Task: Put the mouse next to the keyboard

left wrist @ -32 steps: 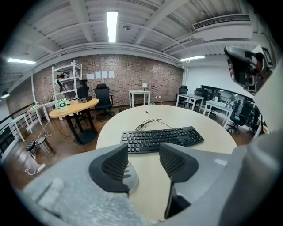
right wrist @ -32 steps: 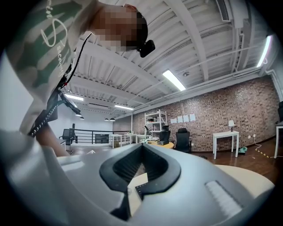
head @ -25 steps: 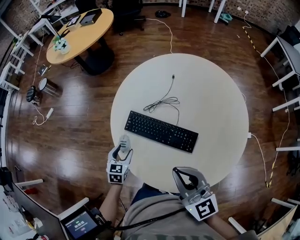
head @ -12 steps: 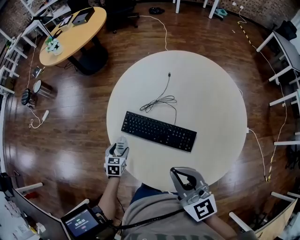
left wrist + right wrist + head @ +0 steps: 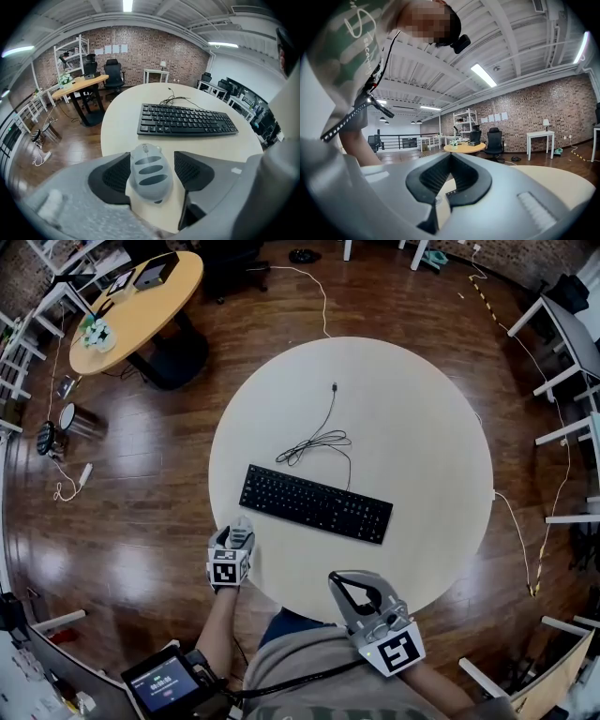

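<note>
Sitting at the table's (image 5: 422, 427) near-left edge, just off the keyboard's (image 5: 187, 121) left end, the mouse (image 5: 149, 174) looks light, hard and smooth-shelled, so I'd pinch it across its flanks, not the buttons. The left gripper's (image 5: 152, 161) jaws have just been opening and stand wide around it, with a clear gap on one side, grip let go. The right gripper (image 5: 339, 579) is pinched together on nothing, off the near edge.

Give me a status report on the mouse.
Left gripper: fingers just opened, mouse between them on table. Right gripper shut, empty. Nothing between mouse and keyboard.
</note>
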`<state>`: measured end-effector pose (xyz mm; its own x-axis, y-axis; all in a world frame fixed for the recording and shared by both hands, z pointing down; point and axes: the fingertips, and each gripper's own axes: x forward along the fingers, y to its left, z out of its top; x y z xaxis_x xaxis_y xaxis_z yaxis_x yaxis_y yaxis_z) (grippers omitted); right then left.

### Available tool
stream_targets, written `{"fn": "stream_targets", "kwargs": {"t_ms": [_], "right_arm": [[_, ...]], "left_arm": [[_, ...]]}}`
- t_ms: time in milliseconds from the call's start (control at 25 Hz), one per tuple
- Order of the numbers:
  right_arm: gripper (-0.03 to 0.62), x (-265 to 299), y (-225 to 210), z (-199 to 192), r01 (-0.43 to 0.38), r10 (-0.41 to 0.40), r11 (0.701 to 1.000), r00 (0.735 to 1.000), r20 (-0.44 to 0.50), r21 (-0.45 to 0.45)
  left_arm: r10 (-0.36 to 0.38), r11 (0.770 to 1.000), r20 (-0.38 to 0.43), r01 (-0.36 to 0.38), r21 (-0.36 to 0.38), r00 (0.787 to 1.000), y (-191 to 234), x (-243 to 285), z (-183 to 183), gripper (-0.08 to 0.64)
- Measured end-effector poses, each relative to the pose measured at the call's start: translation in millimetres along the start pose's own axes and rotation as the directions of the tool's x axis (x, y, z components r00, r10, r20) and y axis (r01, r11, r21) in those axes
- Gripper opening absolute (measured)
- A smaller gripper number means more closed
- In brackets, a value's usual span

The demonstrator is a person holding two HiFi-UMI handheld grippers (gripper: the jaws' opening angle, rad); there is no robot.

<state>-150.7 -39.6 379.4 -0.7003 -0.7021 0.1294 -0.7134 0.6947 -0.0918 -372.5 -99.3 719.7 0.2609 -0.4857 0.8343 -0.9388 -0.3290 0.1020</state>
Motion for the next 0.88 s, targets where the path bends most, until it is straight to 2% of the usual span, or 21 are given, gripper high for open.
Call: {"fn": "stream_targets", "kwargs": {"t_ms": [160, 280, 440, 720, 880], "right_arm": [[0.005, 21.6, 4.5, -8.4, -0.034, 0.034, 0.999, 0.999, -0.012, -0.005], [0.006, 31.3, 6.9, -13.8, -0.063, 0.064, 0.998, 0.997, -0.038, 0.028], [0.006, 37.2, 9.5, -12.5, -0.104, 0.107, 0.994, 0.991, -0.083, 0.036], [0.006, 68.1, 32.2, -21.9, -0.159, 0.159, 0.987, 0.987, -0.017, 0.007], [0.005, 81.5, 48.0, -26.4, -0.182, 0.183, 0.983, 0.982, 0.041, -0.026]], "left_arm": [[-0.007, 1.000, -0.036, 0.007, -0.017, 0.999, 0.6, 4.6, -5.7, 0.305], [-0.008, 1.000, -0.060, 0.006, -0.019, 0.998, -2.4, 5.8, -9.0, 0.305], [-0.025, 1.000, -0.080, 0.024, -0.009, 0.996, -15.8, 16.0, -2.0, 0.305], [-0.063, 0.998, -0.115, 0.064, 0.004, 0.991, -9.7, 30.1, -5.4, 0.320], [-0.044, 0.999, -0.080, 0.046, 0.026, 0.996, 1.8, 33.4, -18.1, 0.322]]}}
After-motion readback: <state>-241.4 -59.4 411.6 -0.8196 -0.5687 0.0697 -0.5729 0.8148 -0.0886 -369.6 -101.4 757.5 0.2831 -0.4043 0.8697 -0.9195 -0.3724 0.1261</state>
